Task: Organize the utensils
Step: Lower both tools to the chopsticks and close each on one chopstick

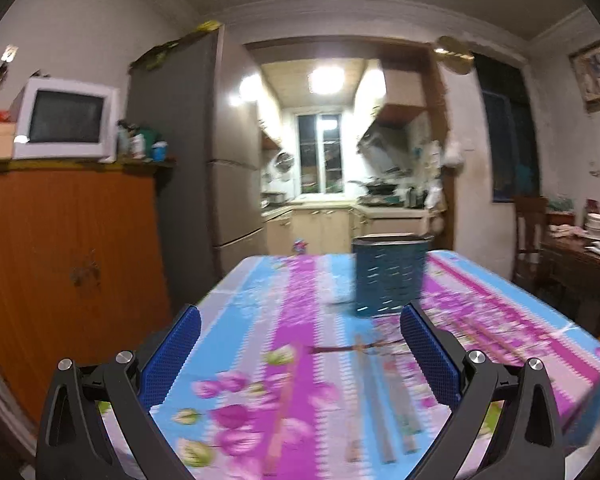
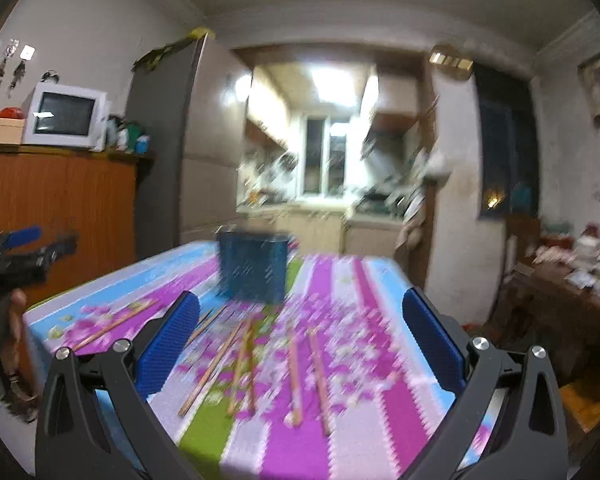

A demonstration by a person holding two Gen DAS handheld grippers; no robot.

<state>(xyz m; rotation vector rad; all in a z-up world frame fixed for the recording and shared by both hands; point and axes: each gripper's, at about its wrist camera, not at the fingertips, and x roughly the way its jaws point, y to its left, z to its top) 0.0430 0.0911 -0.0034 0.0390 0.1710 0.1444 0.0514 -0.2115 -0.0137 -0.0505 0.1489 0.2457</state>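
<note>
Chopsticks (image 2: 244,364) lie loose on the counter (image 2: 340,420), scattered at different angles across the floral cloth, most of them between and just ahead of the right tongs (image 2: 300,344). One more stick (image 2: 114,326) lies apart toward the left edge of the counter. Right tongs are wide, blue pads spread, nothing between them, hovering above the cloth. Holder (image 2: 254,266), a dark teal perforated box, stands upright farther back on the counter, beyond the chopsticks and apart from them. Whether it holds anything cannot be told through the blur. In the left wrist view the left tongs (image 1: 300,344) are also wide and carry nothing, over the near part of the counter (image 1: 520,320). Holder (image 1: 388,276) stands ahead and a bit right of centre. A few chopsticks (image 1: 380,408) show as blurred streaks on the cloth near the right pad. Left tongs (image 2: 24,240) also appear at the far left of the right wrist view, held by a hand (image 2: 8,312) off the counter's left edge. Both views are motion-blurred. Kitchen doorway, fridge (image 1: 204,152) and microwave (image 1: 66,120) sit behind.
</note>
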